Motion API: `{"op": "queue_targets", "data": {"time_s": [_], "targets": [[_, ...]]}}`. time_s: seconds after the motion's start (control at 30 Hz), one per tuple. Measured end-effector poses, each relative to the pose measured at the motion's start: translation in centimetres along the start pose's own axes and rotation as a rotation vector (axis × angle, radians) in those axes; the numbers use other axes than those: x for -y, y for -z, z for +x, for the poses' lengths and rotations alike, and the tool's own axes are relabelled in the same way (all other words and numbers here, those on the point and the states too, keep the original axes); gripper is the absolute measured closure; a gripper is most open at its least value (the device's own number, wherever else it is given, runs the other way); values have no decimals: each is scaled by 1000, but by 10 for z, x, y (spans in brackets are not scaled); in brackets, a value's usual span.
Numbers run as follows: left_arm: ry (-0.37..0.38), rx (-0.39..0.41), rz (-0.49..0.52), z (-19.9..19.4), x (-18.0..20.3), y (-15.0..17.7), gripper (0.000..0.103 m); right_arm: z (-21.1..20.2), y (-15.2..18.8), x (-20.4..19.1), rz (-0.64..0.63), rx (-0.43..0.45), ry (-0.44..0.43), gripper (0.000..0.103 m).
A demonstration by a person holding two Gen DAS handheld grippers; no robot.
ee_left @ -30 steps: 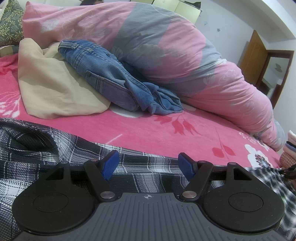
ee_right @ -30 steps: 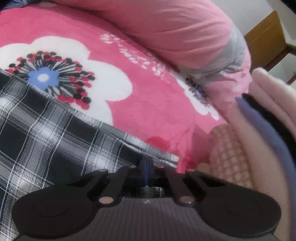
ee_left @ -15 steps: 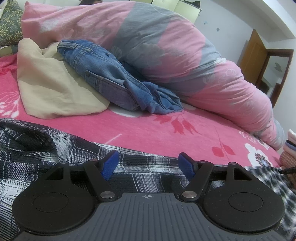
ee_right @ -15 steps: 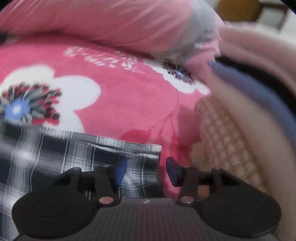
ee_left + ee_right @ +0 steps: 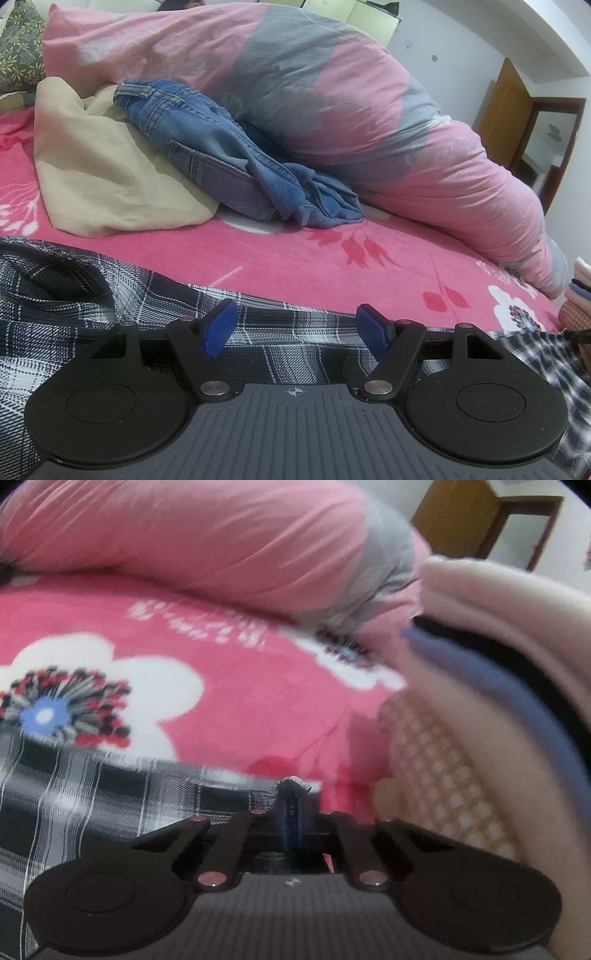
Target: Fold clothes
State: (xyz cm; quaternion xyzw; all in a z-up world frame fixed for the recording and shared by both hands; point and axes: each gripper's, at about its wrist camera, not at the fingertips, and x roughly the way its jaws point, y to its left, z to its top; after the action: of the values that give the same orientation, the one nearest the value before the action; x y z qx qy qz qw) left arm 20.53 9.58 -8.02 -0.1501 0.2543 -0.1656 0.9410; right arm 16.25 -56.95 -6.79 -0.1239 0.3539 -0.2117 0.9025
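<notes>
**Left gripper spread wide, right gripper pinched shut**

The left black two-finger gripper with blue pads (image 5: 295,326) hovers low over the black-and-white plaid shirt (image 5: 110,295), its jaws standing wide apart with nothing pressed between them; both blue pads (image 5: 219,326) sit just above the cloth. The right black two-finger gripper (image 5: 291,805) has just been closing, and its jaws now meet at the plaid shirt's corner, a small tuft of that fabric caught between the fingertips. It tilts downward toward the shirt's edge.
</notes>
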Motion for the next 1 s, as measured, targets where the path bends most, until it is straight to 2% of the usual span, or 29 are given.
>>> {"op": "queue_targets", "data": {"time_s": [0.17, 0.37, 0.4, 0.43, 0.47, 0.5, 0.63, 0.73, 0.8, 0.93, 1.0], "targets": [[-4, 1, 4, -1, 1, 0, 32, 9, -6, -3, 3, 22, 33, 99], [-6, 3, 7, -1, 1, 1, 32, 39, 5, -15, 15, 6, 51, 98], [-4, 1, 5, -1, 0, 0, 32, 40, 6, -13, 36, 13, 53, 94], [-3, 0, 3, 0, 0, 0, 32, 38, 6, -9, 57, 15, 67, 77], [-3, -1, 3, 0, 0, 0, 32, 35, 6, -4, 77, 15, 86, 67], [-4, -1, 4, 0, 0, 0, 32, 29, 5, 1, 92, 14, 102, 65], [-8, -1, 6, 0, 0, 0, 32, -23, 6, 20, 94, 40, 133, 67], [-9, -3, 6, 0, 1, 0, 32, -78, 13, 28, 135, 63, 85, 66], [-8, -5, 5, 1, 0, 0, 31, -112, 22, 21, 135, 70, 9, 66], [-8, -8, 4, 2, 0, 1, 31, -156, 56, -35, -1, 42, -189, 68], [-7, -8, 4, 2, 0, 1, 31, -161, 76, -59, -94, 21, -230, 69]]}}
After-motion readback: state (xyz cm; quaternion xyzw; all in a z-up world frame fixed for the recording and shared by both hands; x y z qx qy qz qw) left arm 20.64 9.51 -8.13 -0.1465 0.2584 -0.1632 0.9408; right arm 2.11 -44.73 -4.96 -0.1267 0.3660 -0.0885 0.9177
